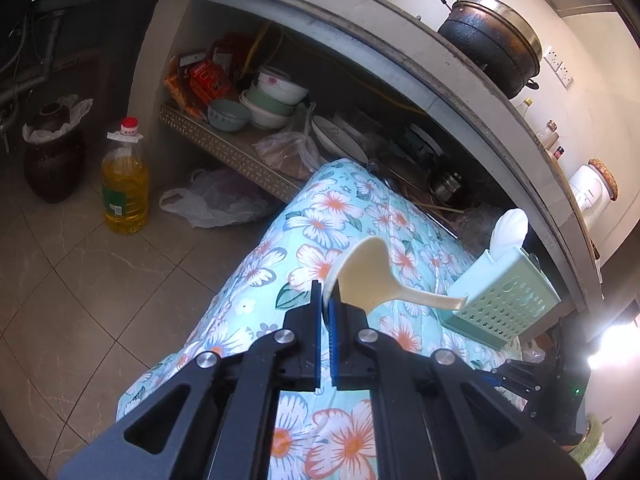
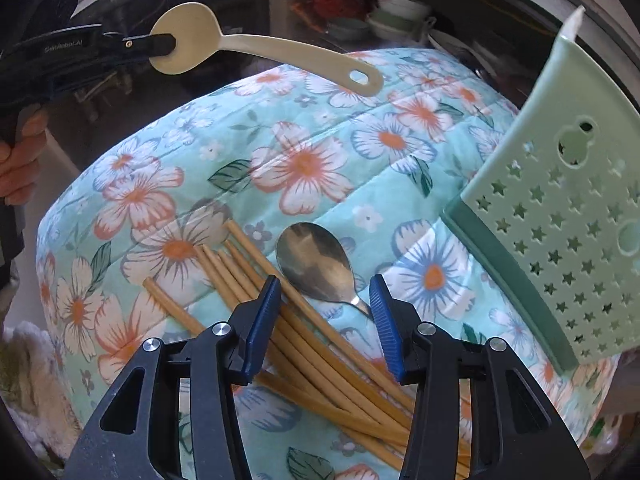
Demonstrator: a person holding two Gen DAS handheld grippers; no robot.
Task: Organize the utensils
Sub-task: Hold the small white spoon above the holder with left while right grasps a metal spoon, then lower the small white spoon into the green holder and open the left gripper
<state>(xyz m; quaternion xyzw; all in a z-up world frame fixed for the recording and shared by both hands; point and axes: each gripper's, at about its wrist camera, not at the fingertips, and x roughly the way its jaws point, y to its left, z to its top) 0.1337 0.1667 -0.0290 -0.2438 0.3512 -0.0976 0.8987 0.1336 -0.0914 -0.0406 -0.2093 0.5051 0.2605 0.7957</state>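
Two grippers are working over the floral cloth. The left gripper is clenching the cream paddle by its bowl, holding it in the air with the handle aiming toward the green holder, which is leaning near the far edge. The right gripper is hanging with jaws apart and empty above the metal spoon and chopsticks, both lying on the cloth. Tipping the paddle handle-first into the holder's open top, clear of the white utensil inside, looks best.
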